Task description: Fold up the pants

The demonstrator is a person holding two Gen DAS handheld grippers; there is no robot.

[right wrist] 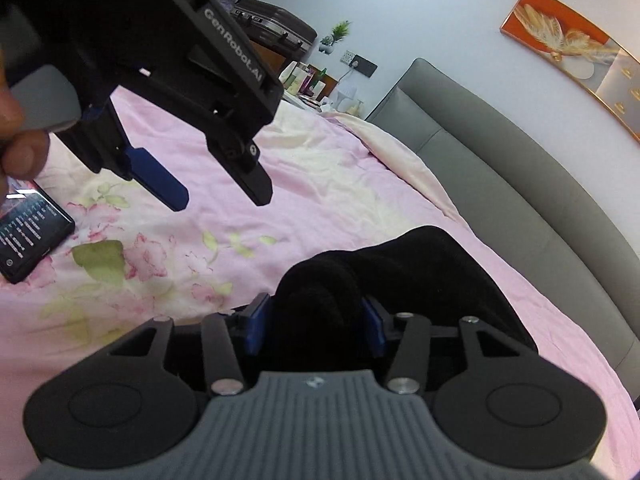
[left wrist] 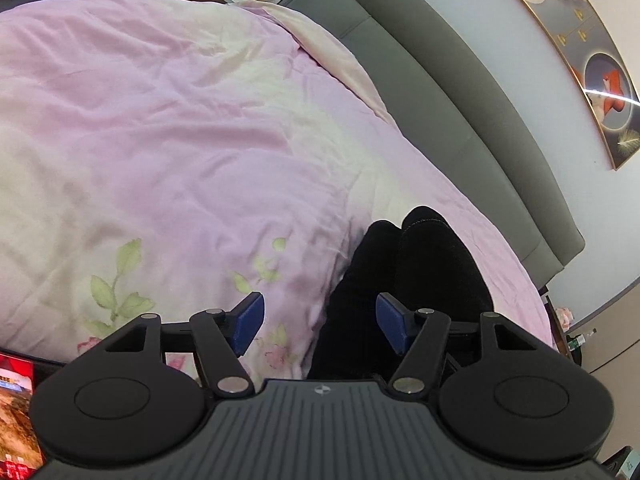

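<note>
The black pants (left wrist: 416, 280) lie bunched on the pink floral duvet (left wrist: 168, 128) near the grey headboard. My left gripper (left wrist: 320, 326) is open and empty, hovering above the pants' left edge; its right blue pad (left wrist: 392, 326) is over the black cloth. In the right wrist view the pants (right wrist: 420, 280) form a dark heap, and my right gripper (right wrist: 316, 326) has its blue pads (right wrist: 256, 326) on either side of a fold of the cloth, set wide apart. The left gripper (right wrist: 222, 196) shows there too, raised above the duvet (right wrist: 320, 184), jaws apart.
A phone (right wrist: 30, 236) with a lit screen lies on the duvet at the left. The grey padded headboard (left wrist: 480, 128) runs along the right. A bedside shelf with bottles (right wrist: 308, 84) and a suitcase (right wrist: 272, 24) stand at the far end.
</note>
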